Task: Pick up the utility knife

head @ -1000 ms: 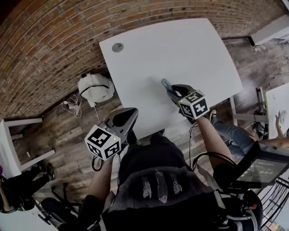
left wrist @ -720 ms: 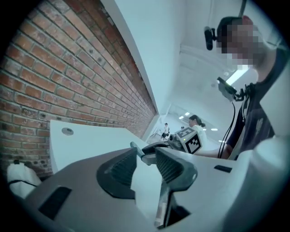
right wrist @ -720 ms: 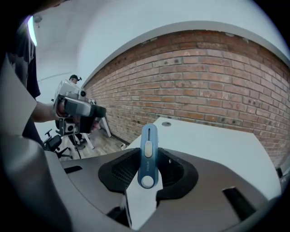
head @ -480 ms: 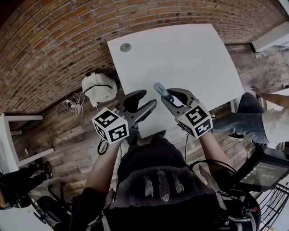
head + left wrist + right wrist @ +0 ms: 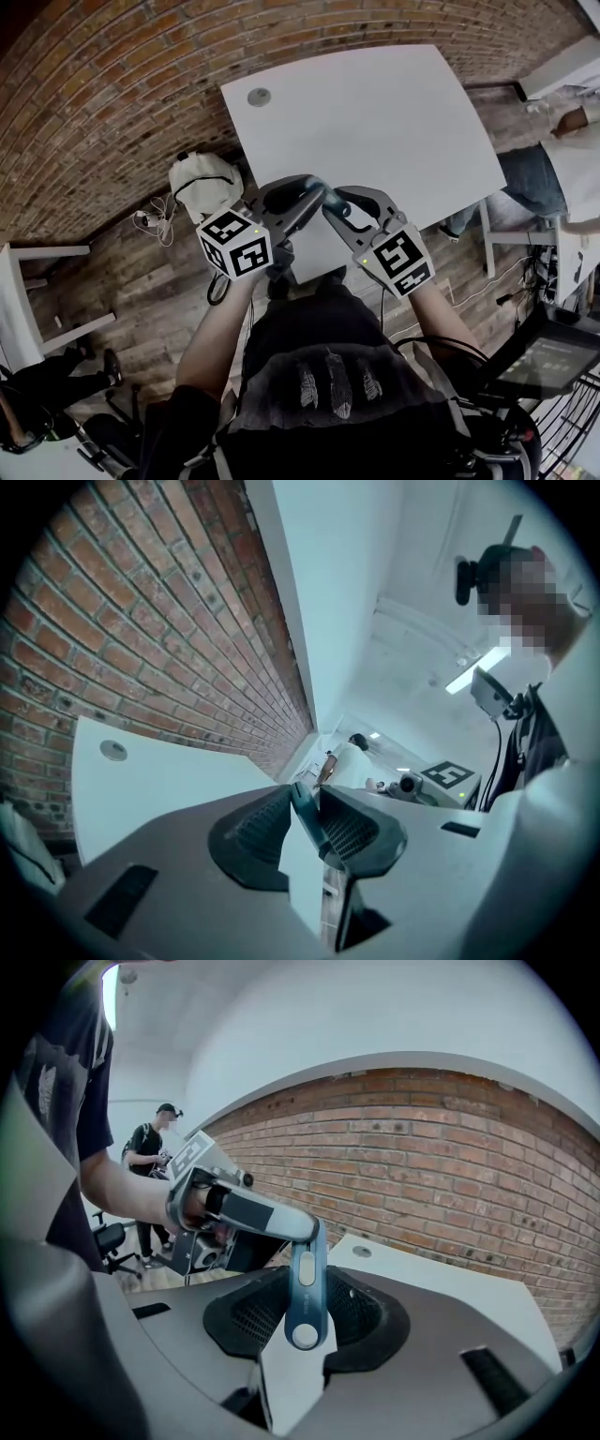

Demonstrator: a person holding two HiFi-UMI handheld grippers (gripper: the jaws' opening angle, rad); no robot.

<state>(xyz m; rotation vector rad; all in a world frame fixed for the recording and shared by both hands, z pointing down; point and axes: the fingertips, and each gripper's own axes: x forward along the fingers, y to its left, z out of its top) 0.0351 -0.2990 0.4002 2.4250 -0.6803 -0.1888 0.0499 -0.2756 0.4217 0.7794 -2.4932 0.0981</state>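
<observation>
The utility knife (image 5: 328,198) is a slim blue-grey bar, held up off the white table (image 5: 375,103). My right gripper (image 5: 345,206) is shut on its handle, which stands between the pads in the right gripper view (image 5: 305,1283). My left gripper (image 5: 307,195) has come in from the left. Its jaws are closing round the knife's far end (image 5: 307,810), which lies between them and leans on the right pad (image 5: 354,829), with a little room left on the other side. In the right gripper view a left finger (image 5: 267,1220) reaches the knife's top.
A white backpack (image 5: 202,183) lies on the wooden floor left of the table. The table has a round grommet (image 5: 260,97) near its far left corner. A person (image 5: 553,159) stands at the right, a screen (image 5: 544,356) sits at lower right, and a brick wall (image 5: 112,84) runs behind.
My right gripper lifted the knife off the table and drew it nearer. My left gripper swung up and right from beside the table, opened, and now has the knife's end between its jaws.
</observation>
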